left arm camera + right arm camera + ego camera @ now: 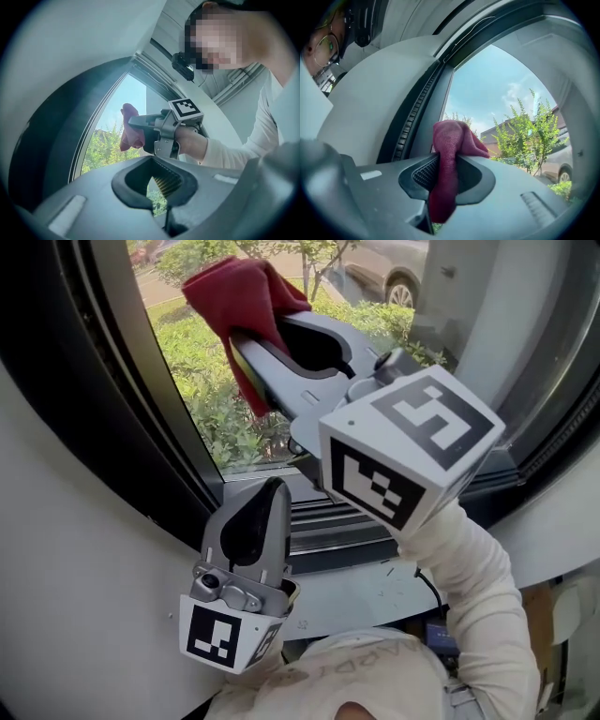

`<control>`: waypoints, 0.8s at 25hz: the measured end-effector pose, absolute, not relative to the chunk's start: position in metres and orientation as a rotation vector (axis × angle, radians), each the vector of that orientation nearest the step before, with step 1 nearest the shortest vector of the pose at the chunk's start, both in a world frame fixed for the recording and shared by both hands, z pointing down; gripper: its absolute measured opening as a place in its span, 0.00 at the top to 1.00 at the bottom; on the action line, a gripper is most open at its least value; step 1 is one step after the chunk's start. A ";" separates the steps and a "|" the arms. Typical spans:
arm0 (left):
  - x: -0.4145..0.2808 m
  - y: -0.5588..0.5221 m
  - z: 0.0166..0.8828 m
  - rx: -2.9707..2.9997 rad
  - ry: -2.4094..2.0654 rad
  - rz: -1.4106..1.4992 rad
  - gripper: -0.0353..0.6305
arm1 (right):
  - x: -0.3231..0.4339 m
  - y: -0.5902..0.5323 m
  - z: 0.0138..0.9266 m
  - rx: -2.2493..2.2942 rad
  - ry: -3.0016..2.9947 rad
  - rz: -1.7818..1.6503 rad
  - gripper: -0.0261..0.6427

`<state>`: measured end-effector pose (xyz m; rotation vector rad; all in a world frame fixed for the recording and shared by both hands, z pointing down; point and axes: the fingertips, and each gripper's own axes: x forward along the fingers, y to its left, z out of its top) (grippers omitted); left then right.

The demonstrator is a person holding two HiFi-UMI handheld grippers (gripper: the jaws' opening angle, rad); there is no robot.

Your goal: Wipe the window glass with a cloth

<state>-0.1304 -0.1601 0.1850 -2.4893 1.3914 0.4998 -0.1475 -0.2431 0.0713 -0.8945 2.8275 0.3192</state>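
A dark red cloth (239, 292) is bunched at the tip of my right gripper (253, 348), which is shut on it and held up at the window glass (211, 381). In the right gripper view the cloth (450, 150) hangs down between the jaws, its top lying at the glass (506, 103) near the dark frame. My left gripper (267, 498) hangs lower, near the sill, its jaws together and empty. The left gripper view looks up past its own jaws (161, 199) at the right gripper (140, 123) and the cloth (131, 129) on the pane.
A thick dark window frame (112, 381) runs down the left, with a white wall (75, 568) beside it. Ribbed sill tracks (328, 521) lie under the pane. A white-sleeved arm (478, 587) carries the right gripper. Bushes and a parked car show outside.
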 end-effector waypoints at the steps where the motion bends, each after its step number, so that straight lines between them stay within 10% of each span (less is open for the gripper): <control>1: -0.128 -0.160 0.186 -2.489 1.388 0.498 0.94 | -0.142 -0.244 0.072 -0.911 2.822 0.323 0.82; 20: -0.059 -0.175 0.187 -2.526 1.298 0.322 0.94 | -0.014 -0.255 0.079 -1.144 2.676 0.287 0.82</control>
